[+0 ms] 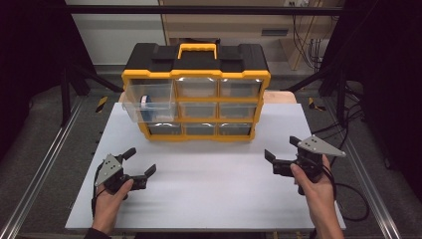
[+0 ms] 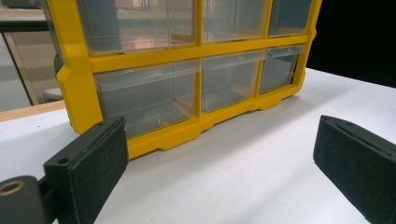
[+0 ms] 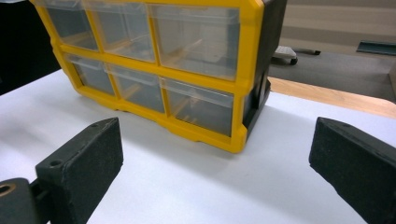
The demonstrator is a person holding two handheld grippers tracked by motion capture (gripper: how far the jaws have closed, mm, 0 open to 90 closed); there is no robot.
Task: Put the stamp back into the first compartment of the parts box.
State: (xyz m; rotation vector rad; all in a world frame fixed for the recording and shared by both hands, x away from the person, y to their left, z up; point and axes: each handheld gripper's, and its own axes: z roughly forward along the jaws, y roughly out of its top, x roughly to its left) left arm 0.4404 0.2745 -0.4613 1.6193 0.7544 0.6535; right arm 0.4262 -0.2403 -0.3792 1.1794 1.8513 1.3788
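Observation:
A yellow and black drawer organizer (image 1: 197,74) with a yellow carry handle stands at the back of the white table (image 1: 209,194). Its top-left clear drawer (image 1: 149,102) is pulled out and holds a small blue and white roll (image 1: 145,100). The other drawers are pushed in. My left gripper (image 1: 140,160) rests near the front left, open and empty, about a hand's length from the cabinet. My right gripper (image 1: 281,147) is at the front right, open and empty. In the left gripper view the cabinet (image 2: 187,70) lies ahead; in the right gripper view its right corner (image 3: 243,93) is close.
Metal rails (image 1: 45,164) run along both sides of the table. A wooden surface (image 3: 336,95) shows behind the table's far right edge. A black cable (image 1: 351,199) trails off the right gripper over the table's right edge. Dark floor surrounds the table.

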